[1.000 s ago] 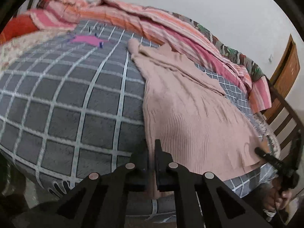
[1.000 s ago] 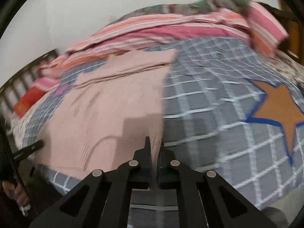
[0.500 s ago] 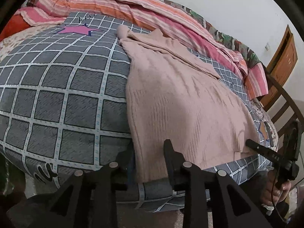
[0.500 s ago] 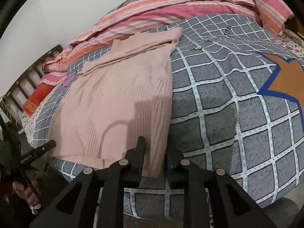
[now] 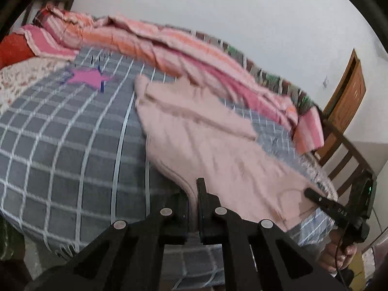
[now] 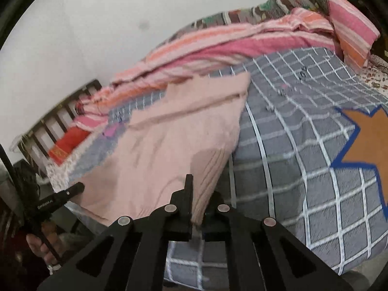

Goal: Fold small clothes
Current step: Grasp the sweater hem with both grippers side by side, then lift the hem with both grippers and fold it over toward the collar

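Nearest the lens, the left tool (image 5: 193,194) is seen pinched on one hem corner of a pink knit sweater (image 5: 206,143), w/ the right tool (image 6: 197,194) clamped on the opposite hem corner; both corners are held raised off a bed. The rest of the garment is spread flat on a grey checked quilt (image 5: 60,140), approx. mid-bed, neck end farthest. A pink star patch (image 5: 88,77) is shown beyond, then striped bedding (image 5: 169,46) heaped against a white wall (image 5: 218,2).

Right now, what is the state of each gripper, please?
Left gripper: closed on the hem of the pink sweater.
Right gripper: closed on the same sweater's other hem corner.
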`<state>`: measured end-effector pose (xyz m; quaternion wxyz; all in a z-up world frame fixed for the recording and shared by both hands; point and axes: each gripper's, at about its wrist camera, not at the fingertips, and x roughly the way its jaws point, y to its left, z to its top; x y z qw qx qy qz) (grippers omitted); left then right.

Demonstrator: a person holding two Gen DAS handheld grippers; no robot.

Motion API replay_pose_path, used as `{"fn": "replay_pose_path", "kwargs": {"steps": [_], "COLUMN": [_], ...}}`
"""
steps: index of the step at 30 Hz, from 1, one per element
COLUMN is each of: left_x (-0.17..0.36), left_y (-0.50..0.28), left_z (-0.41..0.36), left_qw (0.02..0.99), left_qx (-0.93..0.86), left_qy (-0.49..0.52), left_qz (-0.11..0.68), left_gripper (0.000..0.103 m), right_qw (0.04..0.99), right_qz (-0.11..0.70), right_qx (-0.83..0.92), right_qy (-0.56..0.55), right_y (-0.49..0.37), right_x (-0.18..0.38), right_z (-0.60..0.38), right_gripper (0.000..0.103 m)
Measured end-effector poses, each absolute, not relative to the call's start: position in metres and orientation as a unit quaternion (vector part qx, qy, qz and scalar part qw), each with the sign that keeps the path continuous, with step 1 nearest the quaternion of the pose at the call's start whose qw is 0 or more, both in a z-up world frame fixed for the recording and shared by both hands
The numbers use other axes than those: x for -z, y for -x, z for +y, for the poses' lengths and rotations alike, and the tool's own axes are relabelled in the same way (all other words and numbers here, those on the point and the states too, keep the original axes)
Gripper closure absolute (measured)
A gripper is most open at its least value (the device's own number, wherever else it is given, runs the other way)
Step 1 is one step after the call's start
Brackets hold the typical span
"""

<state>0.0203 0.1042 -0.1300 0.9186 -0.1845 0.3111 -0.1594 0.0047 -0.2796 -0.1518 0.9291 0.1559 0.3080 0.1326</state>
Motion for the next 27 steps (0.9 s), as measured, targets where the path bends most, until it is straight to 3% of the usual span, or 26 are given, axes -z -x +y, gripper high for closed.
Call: {"fn": "replay_pose_path", "kwargs": {"steps": [14, 27], "left_x": [0.073, 0.069], "left_y": [-0.092, -0.191], "left_z": [0.118, 0.098], "left_qw": [0.935, 0.941], "left_qx": [0.115, 0.066], "left_qy": [0.217, 0.194], "left_qz": [0.257, 0.269], "left_gripper": [0.097, 0.097], "right_qw": [0.930, 0.937], "right_qz": [0.219, 0.254], "right_qx": [-0.141, -0.109], "right_qy": [-0.259, -0.215], "right_y": [-0.058, -0.163], "right_x": [0.091, 0.071], "right_z": [-0.300, -0.289], "right_gripper": [0.099, 0.099]}}
